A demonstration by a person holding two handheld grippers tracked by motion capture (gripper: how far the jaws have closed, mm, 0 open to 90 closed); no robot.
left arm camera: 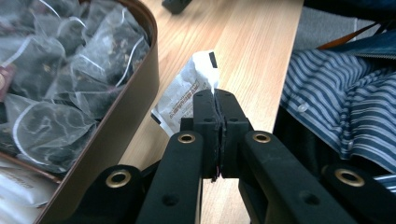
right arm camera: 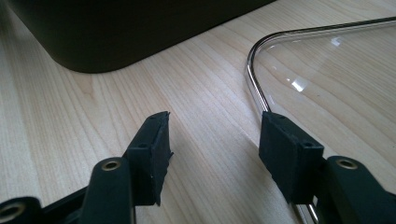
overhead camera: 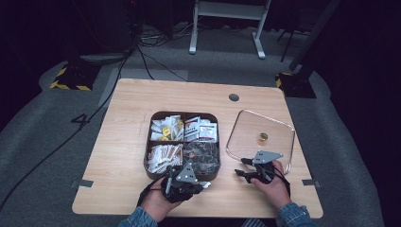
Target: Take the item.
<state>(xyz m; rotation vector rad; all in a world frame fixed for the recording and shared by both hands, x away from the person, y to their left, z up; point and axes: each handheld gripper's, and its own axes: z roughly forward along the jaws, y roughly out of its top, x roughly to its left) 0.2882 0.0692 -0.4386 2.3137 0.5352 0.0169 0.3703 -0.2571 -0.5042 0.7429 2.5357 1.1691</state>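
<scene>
My left gripper [overhead camera: 200,185] sits at the table's front edge, just below the brown compartment box [overhead camera: 184,115]. In the left gripper view its jaws [left arm camera: 215,95] are pressed together on a white printed sachet [left arm camera: 184,95], which sticks out beyond the tips over the wood, beside the box wall [left arm camera: 133,109]. That sachet shows as a small white corner [overhead camera: 207,184] in the high view. My right gripper [overhead camera: 240,167] rests to the right, jaws apart with bare wood between them [right arm camera: 215,135], at the near left corner of the clear lid [right arm camera: 254,79].
The box holds white sachets [overhead camera: 165,127], paper sticks [overhead camera: 163,156] and dark mesh tea bags [left arm camera: 60,79]. The clear lid [overhead camera: 289,142] with a gold knob [overhead camera: 263,137] lies flat right of the box. A striped shirt [left arm camera: 345,93] is close behind the left gripper.
</scene>
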